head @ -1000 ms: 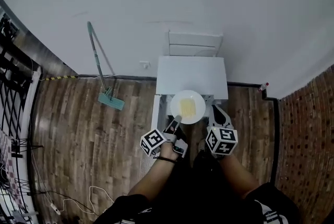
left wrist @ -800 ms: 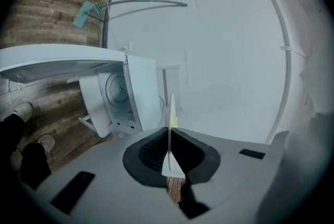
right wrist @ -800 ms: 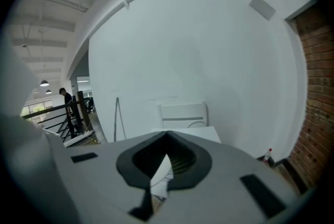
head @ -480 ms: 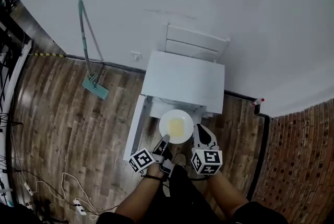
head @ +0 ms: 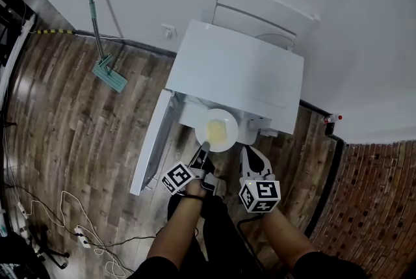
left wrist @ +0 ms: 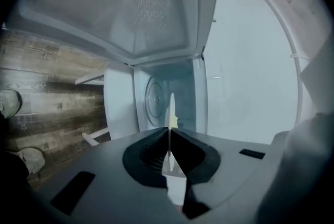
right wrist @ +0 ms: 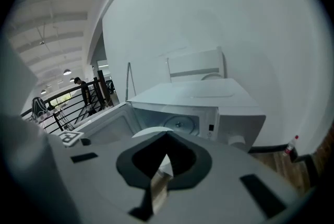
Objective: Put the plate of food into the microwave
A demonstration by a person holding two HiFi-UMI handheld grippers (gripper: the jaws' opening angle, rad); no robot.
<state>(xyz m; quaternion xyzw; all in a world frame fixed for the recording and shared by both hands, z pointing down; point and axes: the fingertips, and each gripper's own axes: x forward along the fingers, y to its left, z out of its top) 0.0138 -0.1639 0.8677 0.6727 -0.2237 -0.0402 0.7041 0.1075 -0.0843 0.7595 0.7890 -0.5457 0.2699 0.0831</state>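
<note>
Left gripper point(head: 205, 147) pinches the round white plate point(head: 210, 124) by its thin rim; right gripper point(head: 249, 154) closed, empty.

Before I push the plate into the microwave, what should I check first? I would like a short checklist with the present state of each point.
1. Microwave door open: ok, it stands swung wide to the left.
2. Grip on the plate: ok, the left gripper is shut on its near rim.
3. Food away from the rim: ok, it lies in the middle.
4. Cavity free: ok, the visible part of the turntable has nothing on it.
5. Right gripper out of the way: ok, shut, empty, beside the plate.
6. Plate level: cannot tell.
</note>
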